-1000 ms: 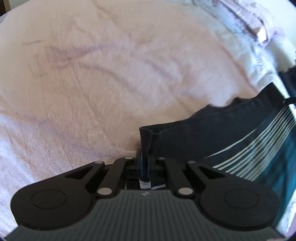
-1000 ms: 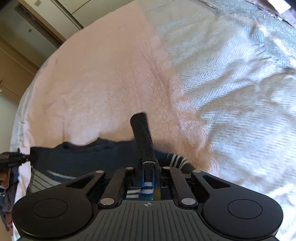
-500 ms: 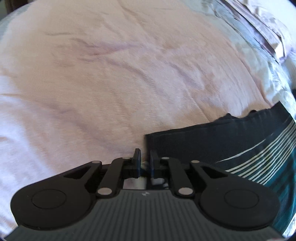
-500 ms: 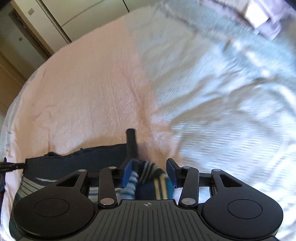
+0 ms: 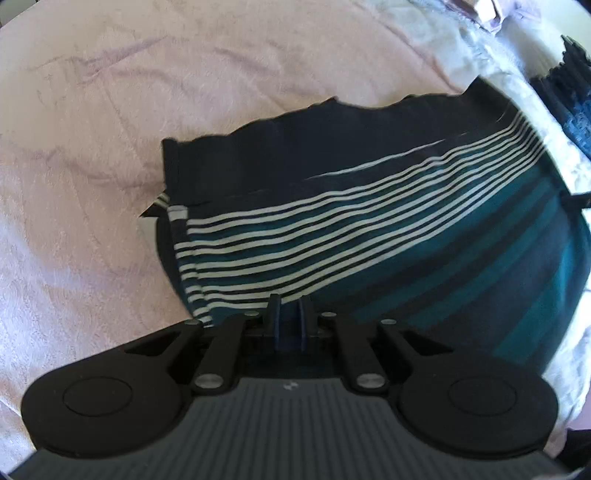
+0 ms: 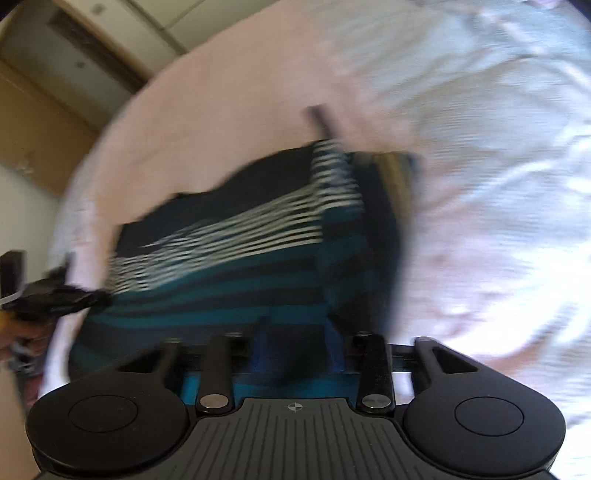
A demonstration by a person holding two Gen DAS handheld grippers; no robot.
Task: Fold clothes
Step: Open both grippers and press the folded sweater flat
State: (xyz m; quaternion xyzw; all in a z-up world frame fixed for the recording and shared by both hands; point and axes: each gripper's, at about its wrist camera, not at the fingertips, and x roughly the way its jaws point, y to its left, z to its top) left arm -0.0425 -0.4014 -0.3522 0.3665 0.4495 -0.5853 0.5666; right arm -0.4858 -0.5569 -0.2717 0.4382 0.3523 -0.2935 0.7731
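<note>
A folded dark navy garment with white and teal stripes lies flat on the pink bedspread. It also shows, blurred, in the right wrist view. My left gripper is open a little, its tips over the garment's near edge and empty. My right gripper is open over the garment's near edge and holds nothing. The left gripper's dark tip shows at the left edge of the right wrist view.
A pale herringbone blanket covers the bed to the right of the pink spread. A dark knitted item and a lilac pillow lie at the far right. Wooden cupboards stand beyond the bed.
Both grippers let go of the garment's top edge and drew back toward me. The garment now lies flat and more of it shows. The right wrist view is blurred by motion.
</note>
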